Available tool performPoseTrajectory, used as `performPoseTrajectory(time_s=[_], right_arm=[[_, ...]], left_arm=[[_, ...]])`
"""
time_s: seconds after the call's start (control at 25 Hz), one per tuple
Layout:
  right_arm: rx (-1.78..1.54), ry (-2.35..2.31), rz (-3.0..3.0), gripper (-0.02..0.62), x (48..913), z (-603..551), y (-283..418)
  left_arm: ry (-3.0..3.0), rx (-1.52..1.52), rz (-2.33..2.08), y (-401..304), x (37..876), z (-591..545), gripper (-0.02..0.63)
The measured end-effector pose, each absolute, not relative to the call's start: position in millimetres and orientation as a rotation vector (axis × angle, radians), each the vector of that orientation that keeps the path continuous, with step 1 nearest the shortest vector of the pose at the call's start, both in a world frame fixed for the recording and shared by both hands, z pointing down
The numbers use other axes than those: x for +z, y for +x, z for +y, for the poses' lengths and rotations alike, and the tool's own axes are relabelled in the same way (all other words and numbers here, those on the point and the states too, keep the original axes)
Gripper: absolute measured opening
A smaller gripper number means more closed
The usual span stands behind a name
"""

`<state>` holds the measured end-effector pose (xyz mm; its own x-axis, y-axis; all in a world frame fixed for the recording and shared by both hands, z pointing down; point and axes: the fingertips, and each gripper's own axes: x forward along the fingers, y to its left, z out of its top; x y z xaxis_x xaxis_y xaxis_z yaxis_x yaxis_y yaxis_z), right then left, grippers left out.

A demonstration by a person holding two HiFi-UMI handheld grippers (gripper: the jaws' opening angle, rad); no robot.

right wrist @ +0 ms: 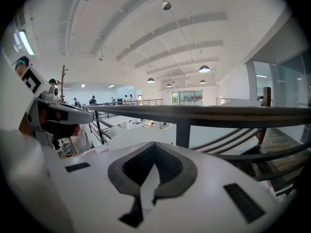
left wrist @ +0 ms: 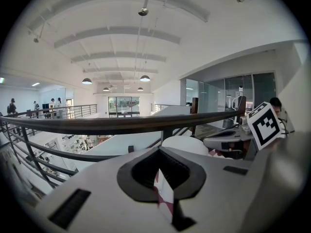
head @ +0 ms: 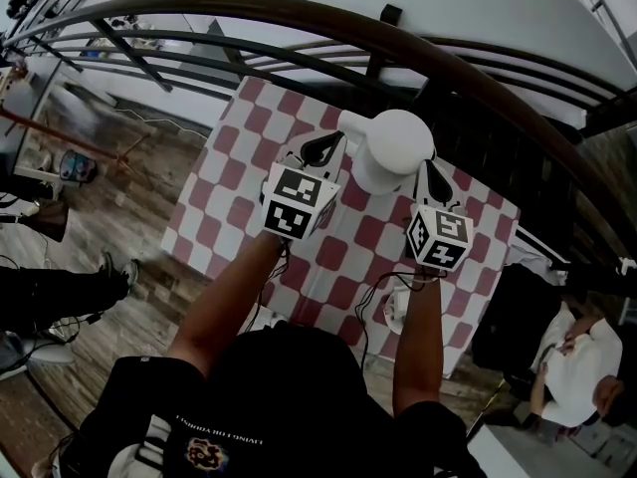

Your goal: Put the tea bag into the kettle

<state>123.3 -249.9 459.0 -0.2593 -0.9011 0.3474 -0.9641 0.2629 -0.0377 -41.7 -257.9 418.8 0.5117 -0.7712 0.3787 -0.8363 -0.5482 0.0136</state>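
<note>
Fingers [left wrist: 146, 176] of my left gripper [head: 328, 145] and of my right gripper [head: 433, 172] are clenched on nothing, one each side of the white kettle [head: 393, 149] on the checkered tabletop [head: 229, 177]. No tea bag shows anywhere; whether it is already inside, I cannot tell.

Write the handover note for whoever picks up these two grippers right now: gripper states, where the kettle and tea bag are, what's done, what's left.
Left gripper: shut, nothing between its jaws, close to the kettle's left side.
Right gripper: shut, empty, close to the kettle's right side.
Kettle: white, upright on the checked table, between the two grippers; no opening shows from above.
Tea bag: not seen in any view, so its place cannot be told.
Done: nothing that shows.
Left: find the tea bag, open the kettle if it is lidded, and put the bag in.
</note>
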Motion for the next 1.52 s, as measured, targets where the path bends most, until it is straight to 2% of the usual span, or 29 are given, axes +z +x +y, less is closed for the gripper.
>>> performPoseTrajectory(time_s=[0.8,1.52], right_arm=[[0.320,1.732,-2.291,0.012,449.2,-232.7,102.0],[0.200,1.749,-2.347,0.012,383.6,-118.8,55.6]], left_arm=[[2.593,0.474,-1.368,-46.6,406.2,-242.1,-0.001],[2.692,0.447,-1.261,-62.8,392.7,-145.1,-0.001]])
